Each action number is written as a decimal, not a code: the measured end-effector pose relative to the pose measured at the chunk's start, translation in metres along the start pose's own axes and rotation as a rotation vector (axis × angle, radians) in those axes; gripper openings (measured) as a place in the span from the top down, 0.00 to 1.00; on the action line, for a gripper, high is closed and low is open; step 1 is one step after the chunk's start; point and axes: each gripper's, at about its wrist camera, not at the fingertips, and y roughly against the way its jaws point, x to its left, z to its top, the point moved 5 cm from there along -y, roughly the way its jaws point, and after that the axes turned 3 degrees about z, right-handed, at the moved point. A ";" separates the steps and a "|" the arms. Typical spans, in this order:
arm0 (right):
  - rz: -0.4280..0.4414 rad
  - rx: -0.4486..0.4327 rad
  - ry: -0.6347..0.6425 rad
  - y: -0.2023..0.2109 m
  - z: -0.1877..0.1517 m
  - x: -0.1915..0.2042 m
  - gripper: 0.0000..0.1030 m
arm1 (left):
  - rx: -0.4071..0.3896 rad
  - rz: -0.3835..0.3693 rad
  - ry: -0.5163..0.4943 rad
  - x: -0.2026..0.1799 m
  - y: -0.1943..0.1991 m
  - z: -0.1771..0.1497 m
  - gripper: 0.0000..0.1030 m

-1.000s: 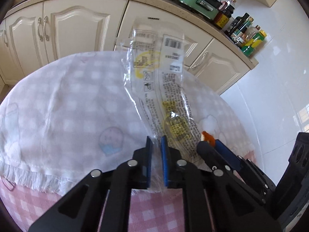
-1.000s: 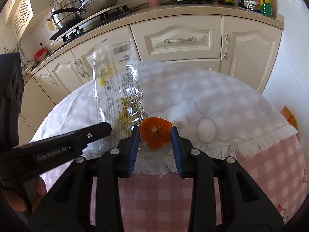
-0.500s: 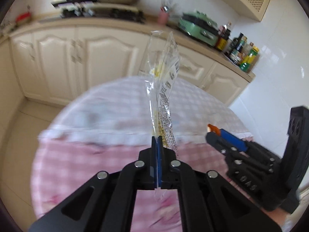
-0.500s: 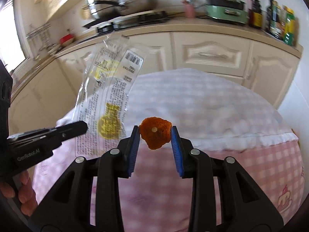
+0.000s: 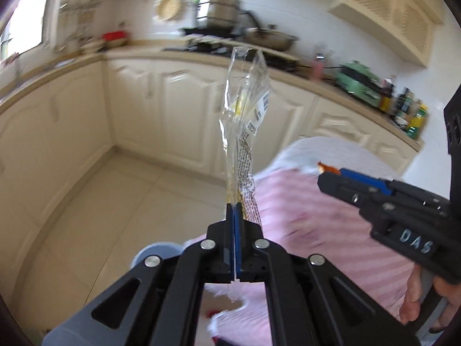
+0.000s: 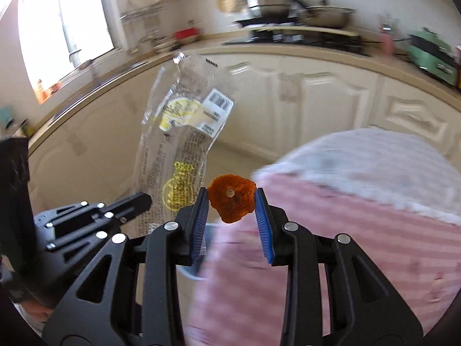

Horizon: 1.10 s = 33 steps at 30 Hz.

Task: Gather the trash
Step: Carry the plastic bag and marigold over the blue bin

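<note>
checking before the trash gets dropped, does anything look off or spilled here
Nothing looks spilled or damaged. The left gripper is shut on an empty clear wrapper that stands up from its fingers, and the right gripper holds an orange peel. Motion blur hides finer detail.

The wrapper (image 5: 245, 132) is thin, clear, glossy plastic film, crinkled, with printed text and a white barcode label. The orange peel (image 6: 232, 201) looks matt and pitted. Both grippers, left (image 5: 234, 210) and right (image 6: 231, 199), are matt black plastic with shiny metal rivets and ribbed blue pads (image 6: 199, 219). The tablecloth (image 5: 331, 225) is soft pink-and-white cloth. The floor (image 5: 121, 190) is smooth cream tile with a slight sheen.
</note>
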 end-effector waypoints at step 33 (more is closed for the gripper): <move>-0.069 0.485 -0.048 -0.312 -0.186 0.065 0.69 | 0.573 0.074 0.282 0.200 -0.238 -0.181 0.99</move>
